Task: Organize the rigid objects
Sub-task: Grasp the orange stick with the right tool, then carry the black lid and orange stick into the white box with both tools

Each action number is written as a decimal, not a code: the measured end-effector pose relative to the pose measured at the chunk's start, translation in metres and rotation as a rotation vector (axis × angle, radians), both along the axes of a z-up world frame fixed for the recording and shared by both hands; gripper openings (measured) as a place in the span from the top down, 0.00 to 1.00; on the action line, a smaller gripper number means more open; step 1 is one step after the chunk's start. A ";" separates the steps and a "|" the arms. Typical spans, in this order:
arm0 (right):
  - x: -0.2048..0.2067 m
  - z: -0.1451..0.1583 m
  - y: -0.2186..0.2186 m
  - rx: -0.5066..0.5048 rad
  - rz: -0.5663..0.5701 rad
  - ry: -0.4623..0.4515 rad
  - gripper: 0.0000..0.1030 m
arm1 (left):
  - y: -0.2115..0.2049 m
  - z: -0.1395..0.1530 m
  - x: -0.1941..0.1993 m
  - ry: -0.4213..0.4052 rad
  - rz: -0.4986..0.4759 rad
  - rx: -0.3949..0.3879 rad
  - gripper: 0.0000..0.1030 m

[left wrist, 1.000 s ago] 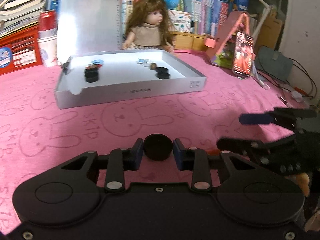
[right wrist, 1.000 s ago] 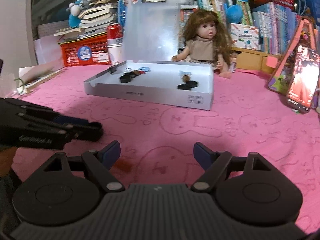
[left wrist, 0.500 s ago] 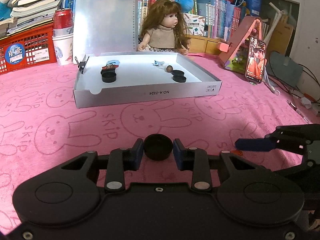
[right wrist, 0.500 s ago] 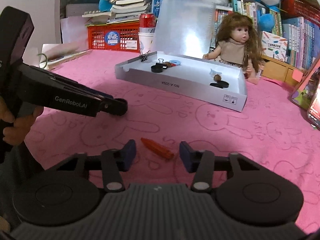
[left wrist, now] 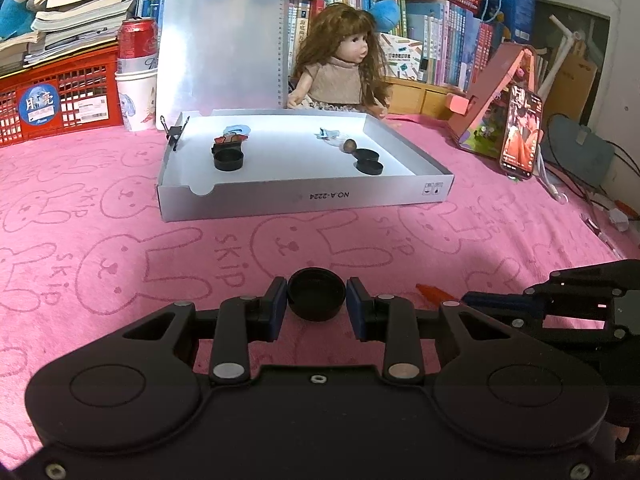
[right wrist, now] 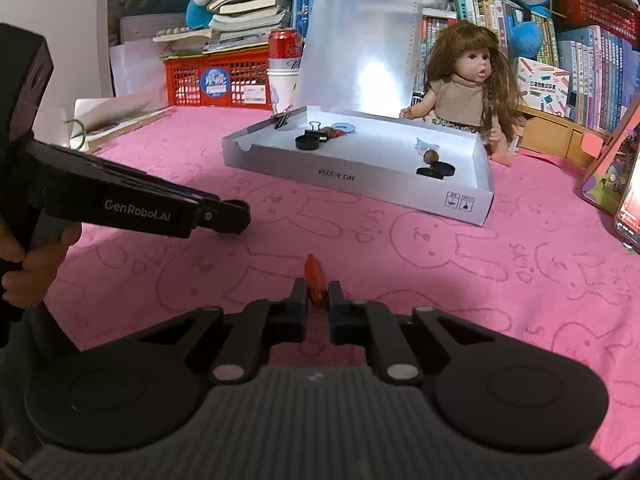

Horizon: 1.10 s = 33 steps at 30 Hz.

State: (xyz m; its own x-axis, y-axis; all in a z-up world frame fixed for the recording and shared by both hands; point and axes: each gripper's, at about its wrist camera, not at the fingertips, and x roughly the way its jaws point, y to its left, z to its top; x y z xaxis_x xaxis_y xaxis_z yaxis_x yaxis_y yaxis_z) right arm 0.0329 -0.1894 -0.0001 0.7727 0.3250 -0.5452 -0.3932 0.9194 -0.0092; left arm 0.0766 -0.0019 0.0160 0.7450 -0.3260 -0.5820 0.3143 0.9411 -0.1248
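Jaws of the right tool [right wrist: 318,300], wide a second ago, now pinch an orange piece [right wrist: 315,280]; left tool [left wrist: 317,307] still grips a black cap [left wrist: 316,295].

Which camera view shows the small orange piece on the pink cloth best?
The right wrist view: the orange piece sits centred, clamped between the right hand-held gripper pads. In the left wrist view only its tip shows, mostly hidden behind the grippers.

Doll [left wrist: 340,68] beside books [left wrist: 448,40]; red crate [left wrist: 60,100]; phone [left wrist: 520,132]; pink cloth [left wrist: 120,260]
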 end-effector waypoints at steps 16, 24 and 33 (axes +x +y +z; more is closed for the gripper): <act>0.047 0.039 -0.013 0.047 -0.126 -0.090 0.87 | 0.004 0.035 0.040 -0.048 0.066 -0.041 0.70; 0.086 0.043 -0.020 0.072 -0.180 -0.062 0.87 | 0.008 0.045 0.086 -0.042 0.136 -0.057 0.70; 0.136 0.037 -0.029 0.101 -0.235 0.011 0.87 | 0.003 0.037 0.129 -0.021 0.186 -0.032 0.70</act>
